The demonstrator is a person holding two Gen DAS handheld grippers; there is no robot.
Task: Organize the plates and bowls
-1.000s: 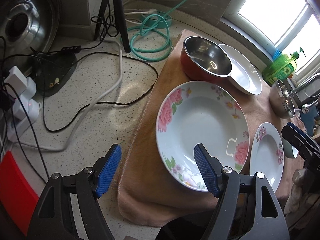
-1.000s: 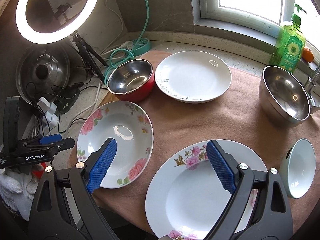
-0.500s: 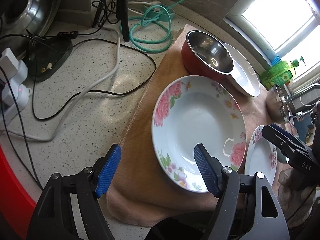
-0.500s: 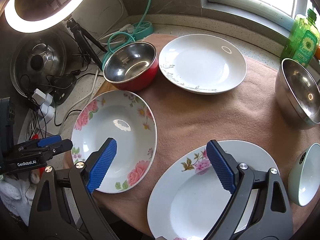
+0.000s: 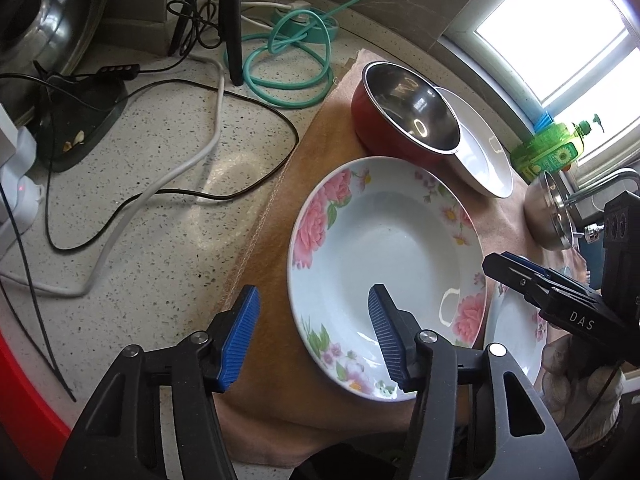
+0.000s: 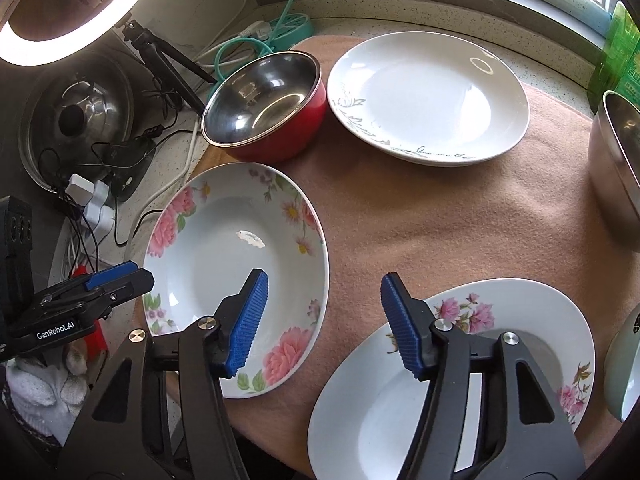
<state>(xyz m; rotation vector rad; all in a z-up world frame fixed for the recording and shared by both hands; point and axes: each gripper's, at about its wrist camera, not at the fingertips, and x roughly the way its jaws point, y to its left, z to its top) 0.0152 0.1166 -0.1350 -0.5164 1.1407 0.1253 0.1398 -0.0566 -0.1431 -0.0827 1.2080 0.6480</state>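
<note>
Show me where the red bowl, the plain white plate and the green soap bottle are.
red bowl [image 6: 280,136]: right wrist view, on its red outer wall.
plain white plate [image 6: 428,92]: right wrist view, on its flat centre.
green soap bottle [image 5: 550,156]: left wrist view, on its label.

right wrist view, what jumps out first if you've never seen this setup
The rose-patterned plate on the pink cloth catches the eye first, lying between both grippers. Behind it stands a red bowl with a shiny steel inside, beside a plain white plate. The glowing ring light fills the top left corner.
</note>
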